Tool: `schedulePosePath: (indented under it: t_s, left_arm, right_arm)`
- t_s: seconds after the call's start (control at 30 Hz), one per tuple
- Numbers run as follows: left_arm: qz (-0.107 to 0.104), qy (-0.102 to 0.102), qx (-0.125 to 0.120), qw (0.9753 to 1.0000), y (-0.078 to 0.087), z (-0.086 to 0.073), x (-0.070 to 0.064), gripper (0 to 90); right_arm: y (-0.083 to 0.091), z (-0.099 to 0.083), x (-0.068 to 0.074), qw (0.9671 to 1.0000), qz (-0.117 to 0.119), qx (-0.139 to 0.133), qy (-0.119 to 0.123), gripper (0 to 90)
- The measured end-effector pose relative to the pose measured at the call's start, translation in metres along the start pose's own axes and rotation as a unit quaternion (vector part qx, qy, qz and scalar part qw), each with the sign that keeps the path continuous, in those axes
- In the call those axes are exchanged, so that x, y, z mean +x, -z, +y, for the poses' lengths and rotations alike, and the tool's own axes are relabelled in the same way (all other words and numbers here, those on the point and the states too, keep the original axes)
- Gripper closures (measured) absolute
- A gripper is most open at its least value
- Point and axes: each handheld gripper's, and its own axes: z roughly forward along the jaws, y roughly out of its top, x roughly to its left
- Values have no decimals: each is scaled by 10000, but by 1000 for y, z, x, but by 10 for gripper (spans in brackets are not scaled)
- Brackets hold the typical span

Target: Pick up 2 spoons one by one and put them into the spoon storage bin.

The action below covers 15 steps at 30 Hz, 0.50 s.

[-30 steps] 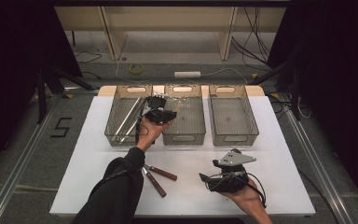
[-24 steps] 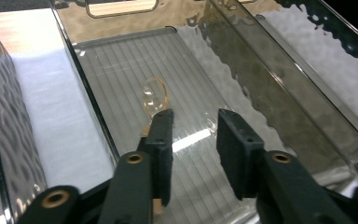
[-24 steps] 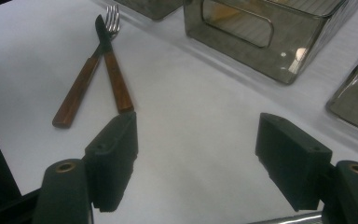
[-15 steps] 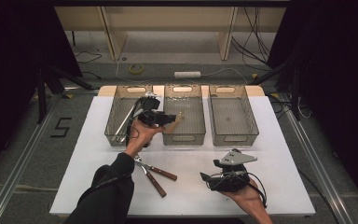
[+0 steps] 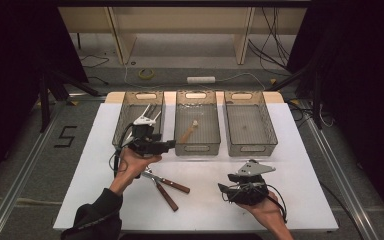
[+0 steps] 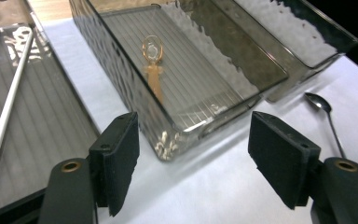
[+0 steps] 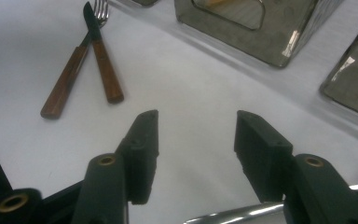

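Left gripper [image 5: 150, 145] held over the near end of the left bin [image 5: 126, 119], jaws wide apart and empty, black rubbery pads [image 6: 121, 156] flat and square-edged in the left gripper view. Just ahead of those jaws, the corner of the middle bin [image 5: 198, 147]: smoky translucent plastic, ribbed floor, rippled walls. Inside it, a small wooden-handled utensil [image 6: 153, 70] with a thin wire loop at the far end, lying flat on the ribs, possibly a little strainer or whisk, too small to tell. In the left bin, long pale metal rods [image 6: 7, 105], smooth and round, lying lengthwise. Third bin [image 5: 250, 122] of the same smoky plastic at the right. Beyond the middle bin's corner, a polished steel spoon [image 6: 324, 114] bowl up on the white tabletop [image 5: 305, 165].

Right gripper [image 5: 230, 189] low at the near right of the tabletop, jaws parted with nothing between them, grey three-cornered plate on top. From the right gripper view, a knife [image 7: 100, 56] and a fork [image 7: 72, 70] on the bare white surface well ahead of the jaws, both with reddish-brown wooden handles, dark blade crossing the fork's neck, steel tines bright at the top edge. Same pair in the high view [image 5: 167, 187], just below the left hand [image 5: 137, 162], handles splayed in a narrow V. Smooth curved chrome bar at the bottom of the right gripper view, close under the right jaw.
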Motion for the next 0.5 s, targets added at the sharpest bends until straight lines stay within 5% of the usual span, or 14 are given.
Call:
schedulePosePath:
  t_s: [0.23, 0.5]
  left_arm:
    - [44, -196, -95, 9998, 18, -23, -3, 297]
    - [222, -289, -310, 9989, 43, -46, -7, 268]
  right_arm:
    - [1, -1, -7, 9991, -295, 143, -259, 448]
    - [8, -8, -18, 9944, -758, 283, -687, 369]
